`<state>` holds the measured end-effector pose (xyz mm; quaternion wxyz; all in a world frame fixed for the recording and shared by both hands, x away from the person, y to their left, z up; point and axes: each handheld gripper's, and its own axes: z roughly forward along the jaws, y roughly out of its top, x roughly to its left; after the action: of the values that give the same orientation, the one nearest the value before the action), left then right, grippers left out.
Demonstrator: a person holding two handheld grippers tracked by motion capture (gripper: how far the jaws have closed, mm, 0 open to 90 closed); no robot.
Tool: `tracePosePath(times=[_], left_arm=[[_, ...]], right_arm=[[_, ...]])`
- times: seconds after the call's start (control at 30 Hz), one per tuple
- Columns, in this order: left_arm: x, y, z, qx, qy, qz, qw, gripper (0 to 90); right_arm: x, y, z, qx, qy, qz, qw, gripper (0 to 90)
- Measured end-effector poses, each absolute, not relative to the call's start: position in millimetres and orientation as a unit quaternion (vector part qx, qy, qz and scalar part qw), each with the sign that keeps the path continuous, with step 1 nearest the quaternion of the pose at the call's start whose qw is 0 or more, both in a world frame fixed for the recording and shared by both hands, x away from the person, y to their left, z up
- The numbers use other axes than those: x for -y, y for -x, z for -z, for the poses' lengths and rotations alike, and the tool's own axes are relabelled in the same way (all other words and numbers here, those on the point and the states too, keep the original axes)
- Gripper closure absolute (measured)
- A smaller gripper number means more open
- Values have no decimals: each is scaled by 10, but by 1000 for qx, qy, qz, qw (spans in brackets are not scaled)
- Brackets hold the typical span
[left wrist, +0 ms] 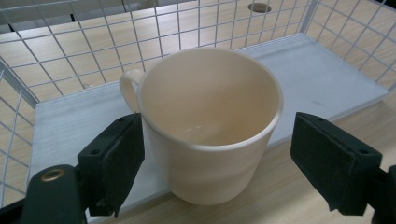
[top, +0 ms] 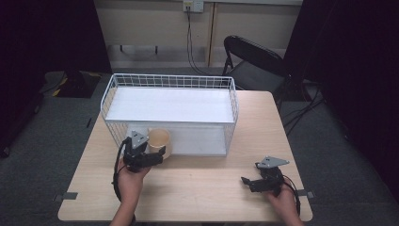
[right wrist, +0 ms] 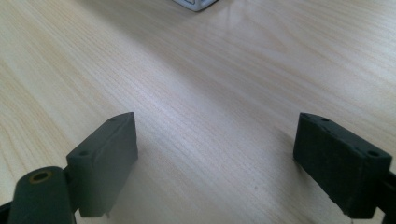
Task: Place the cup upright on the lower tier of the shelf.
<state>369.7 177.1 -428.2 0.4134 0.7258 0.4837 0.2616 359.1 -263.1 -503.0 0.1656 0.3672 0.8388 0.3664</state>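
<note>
The mug [left wrist: 210, 126] is a plain cream, unpatterned inside and out, its handle at ten o'clock the same shade. The wire rack [top: 171, 80] behind it is white, its sides a square grid, and its two shelf boards are flat white. The tabletop [top: 207, 183] is pale beech with fine, straight grain lines. Both the left hand-held gripper [top: 160, 157] and the right hand-held gripper [top: 245, 181] are matte black, each topped by a grey plate. At one o'clock stands a black folding chair [top: 251, 59] on grey carpet.
</note>
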Motion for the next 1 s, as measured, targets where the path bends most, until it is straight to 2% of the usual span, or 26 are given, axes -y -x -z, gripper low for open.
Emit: tracePosePath(times=[0.5, 0.67, 1.0], left_arm=[[-1732, -3749, 4363, -493, -726, -270, 396, 194], [-1731, -3758, 4368, -499, -721, -265, 402, 275], [-1752, -3767, 4356, -495, -727, -263, 396, 377]], right_arm=[[2631, -3591, 5030, -839, -367, -366, 166, 130], [2631, -3591, 5030, -839, -367, -366, 166, 131], [2631, -3591, 5030, -839, -367, -366, 166, 130]])
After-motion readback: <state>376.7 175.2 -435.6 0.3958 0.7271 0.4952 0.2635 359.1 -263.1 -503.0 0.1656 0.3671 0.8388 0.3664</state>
